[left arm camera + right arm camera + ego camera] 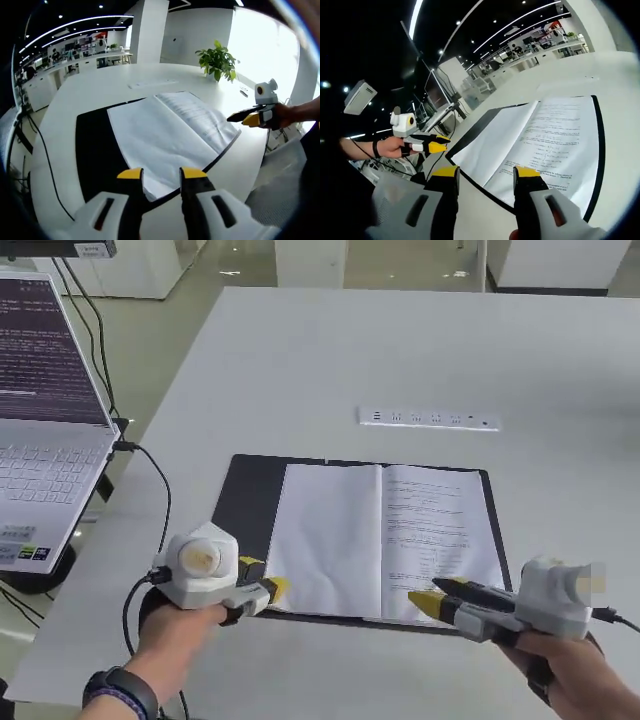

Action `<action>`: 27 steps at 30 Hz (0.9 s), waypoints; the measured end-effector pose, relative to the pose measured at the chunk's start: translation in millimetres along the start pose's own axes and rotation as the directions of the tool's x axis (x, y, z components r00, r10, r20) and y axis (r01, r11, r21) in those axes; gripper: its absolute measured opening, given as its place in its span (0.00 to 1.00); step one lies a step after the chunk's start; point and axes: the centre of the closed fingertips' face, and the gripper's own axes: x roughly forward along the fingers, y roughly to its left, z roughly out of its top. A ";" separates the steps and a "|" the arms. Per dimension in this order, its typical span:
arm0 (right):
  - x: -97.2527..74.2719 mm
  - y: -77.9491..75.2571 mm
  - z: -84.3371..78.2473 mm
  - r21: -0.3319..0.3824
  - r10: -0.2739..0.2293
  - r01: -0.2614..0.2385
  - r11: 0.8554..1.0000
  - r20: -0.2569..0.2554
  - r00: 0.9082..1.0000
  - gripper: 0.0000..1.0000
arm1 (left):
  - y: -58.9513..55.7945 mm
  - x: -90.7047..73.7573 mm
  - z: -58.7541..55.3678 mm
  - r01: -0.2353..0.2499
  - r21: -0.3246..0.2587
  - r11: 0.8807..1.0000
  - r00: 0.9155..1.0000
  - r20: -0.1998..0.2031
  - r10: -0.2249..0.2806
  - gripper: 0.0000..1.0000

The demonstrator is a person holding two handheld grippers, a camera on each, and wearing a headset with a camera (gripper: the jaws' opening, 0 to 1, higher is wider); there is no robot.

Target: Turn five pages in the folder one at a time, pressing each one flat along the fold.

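Left claw (161,174): released, jaws apart with nothing between them; the tips point at the near left corner of the folder.
Right claw (486,172): released, jaws apart and holding nothing; it sits low over the near edge of the printed page.
Folder (245,500): lies open and flat on the table (400,350), directly ahead of both claws and between them.
Blank page (325,535): just ahead of the left claw tips, lying flat on the dark cover.
Printed page (440,530): just ahead of and partly under the right claw tips, lying flat.
Fold (381,540): runs away from the claws, midway between the two; neither claw touches it.
Work done (judgement): at least one sheet appears turned, since a blank reverse side faces up. The number turned cannot be read from the stack.
Work left (judgement): no sheet is lifted. The right claw looks placed to take the near edge of the printed page, so the next turn and its pressing along the fold are outstanding.
Beyond the folder: power strip (428,419).
Beyond the left claw, on its outer side: laptop (40,440).
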 end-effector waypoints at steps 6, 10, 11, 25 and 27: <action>-24.5 -8.7 8.3 -0.094 -0.052 0.050 0.994 -0.013 0.999 0.47 | -5.3 -14.1 6.2 0.011 0.024 1.000 1.000 0.025 -0.012 0.35; -40.1 -14.7 10.0 -0.120 -0.081 0.079 0.990 -0.013 0.997 0.51 | -8.6 -22.7 13.5 0.014 0.051 0.999 0.999 0.045 -0.017 0.43; -45.4 -16.5 10.8 -0.123 -0.089 0.087 0.989 -0.008 0.996 0.52 | -9.7 -25.3 16.1 0.014 0.062 0.998 0.999 0.051 -0.018 0.44; -92.0 -8.2 23.3 -0.206 -0.176 0.183 0.961 0.052 0.983 0.68 | -23.1 -53.6 37.3 0.027 0.081 0.996 0.991 0.129 -0.038 0.66; -95.6 -9.3 21.2 -0.199 -0.187 0.195 0.961 0.058 0.981 0.69 | -25.7 -56.3 35.9 0.027 0.086 0.996 0.991 0.128 -0.038 0.68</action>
